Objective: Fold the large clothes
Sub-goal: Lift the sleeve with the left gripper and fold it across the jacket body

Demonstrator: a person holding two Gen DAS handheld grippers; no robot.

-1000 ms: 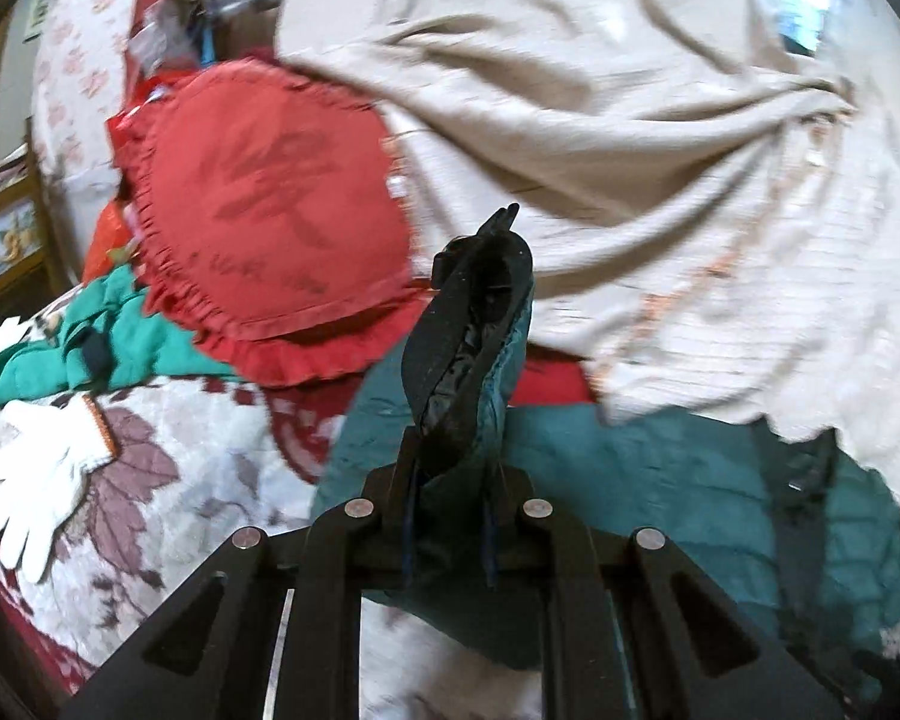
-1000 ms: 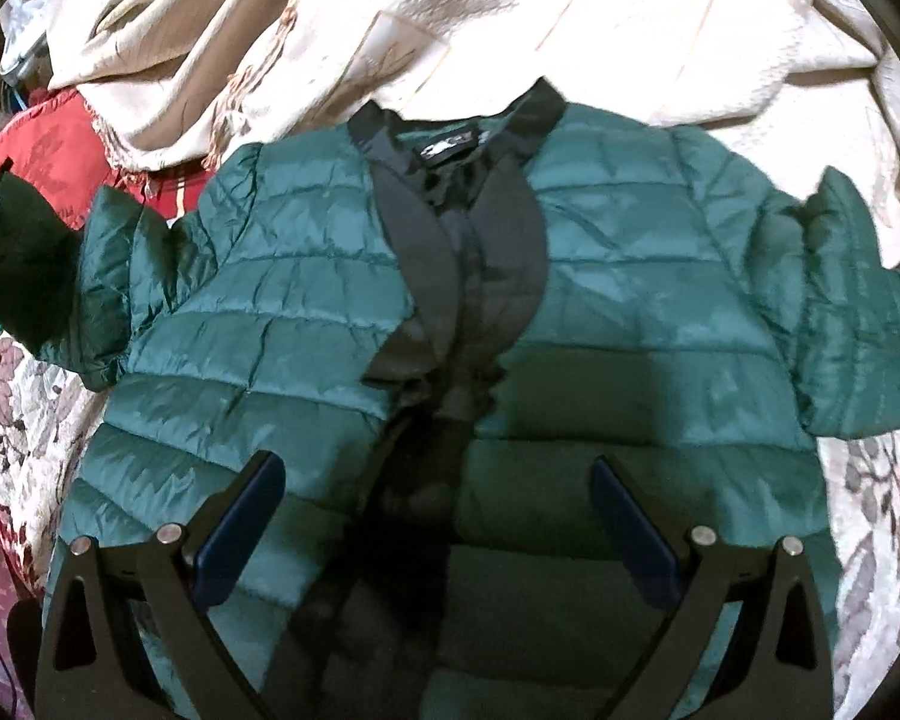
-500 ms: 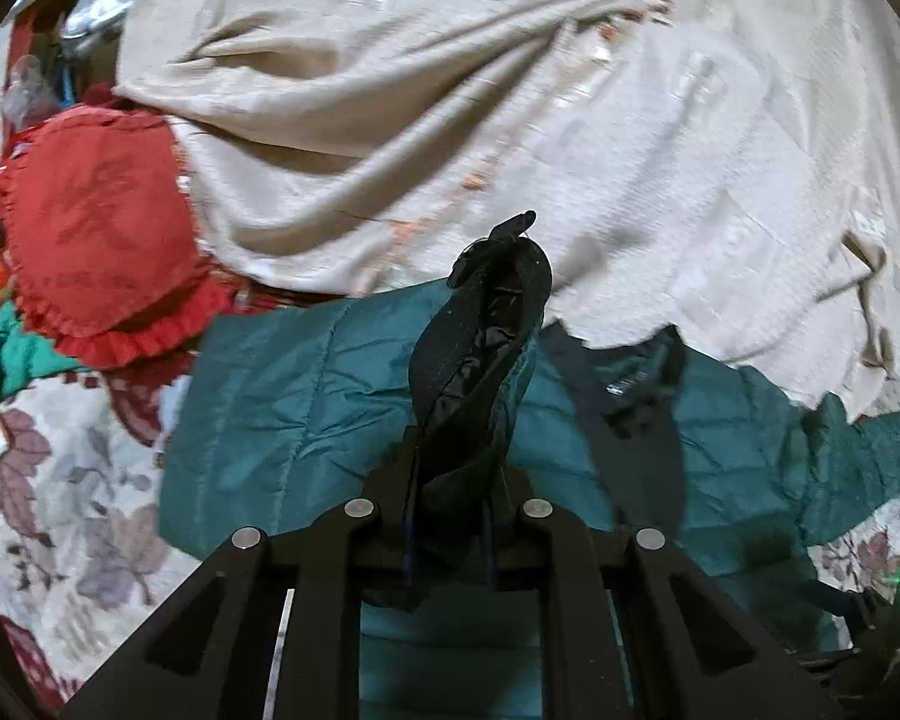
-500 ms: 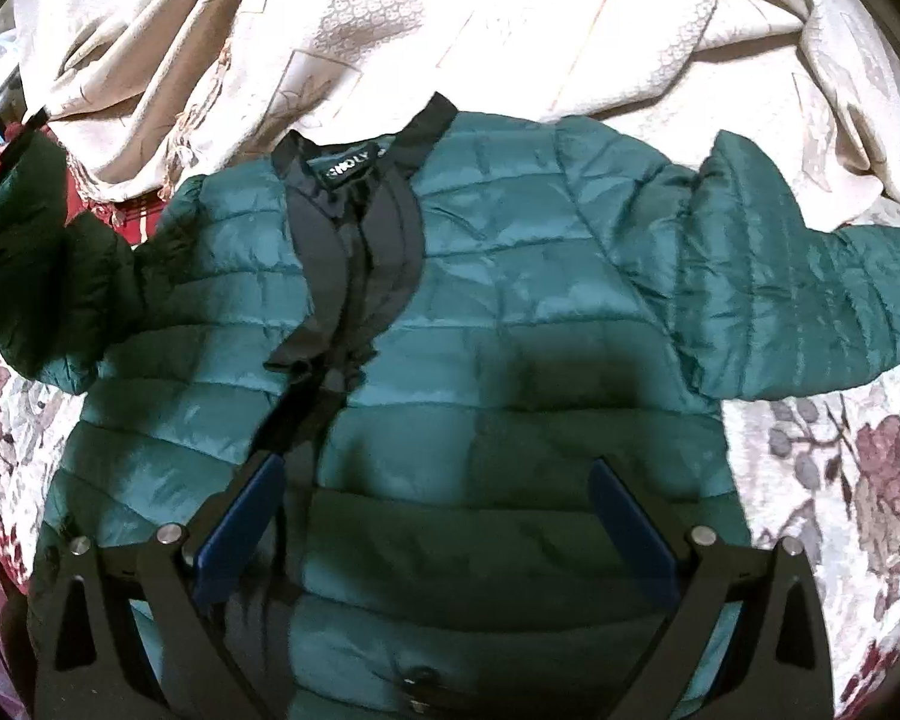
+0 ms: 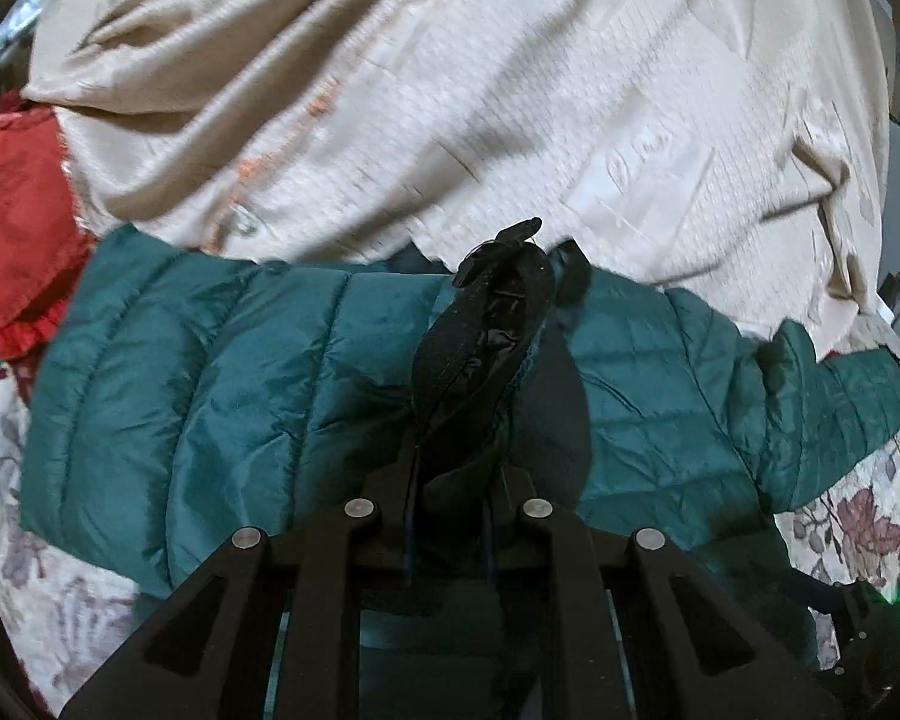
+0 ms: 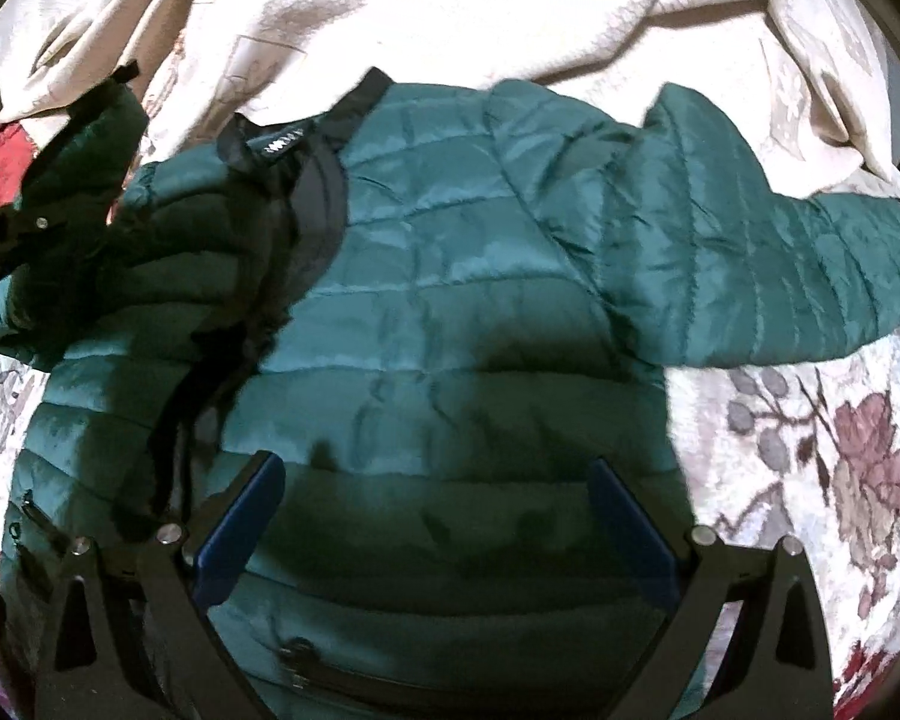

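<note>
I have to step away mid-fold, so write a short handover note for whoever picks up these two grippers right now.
Left gripper: fingers shut on the black-lined cuff of the left sleeve, held up over the jacket's left chest.
Right gripper: open, empty, above the lower front panel.
Green quilted jacket: front up on the floral bedspread, collar toward the cream blanket; right sleeve lies spread out to the side.
Done: left sleeve picked up.
Left: lay it across the chest, fold in the right sleeve, then fold the body.
</note>
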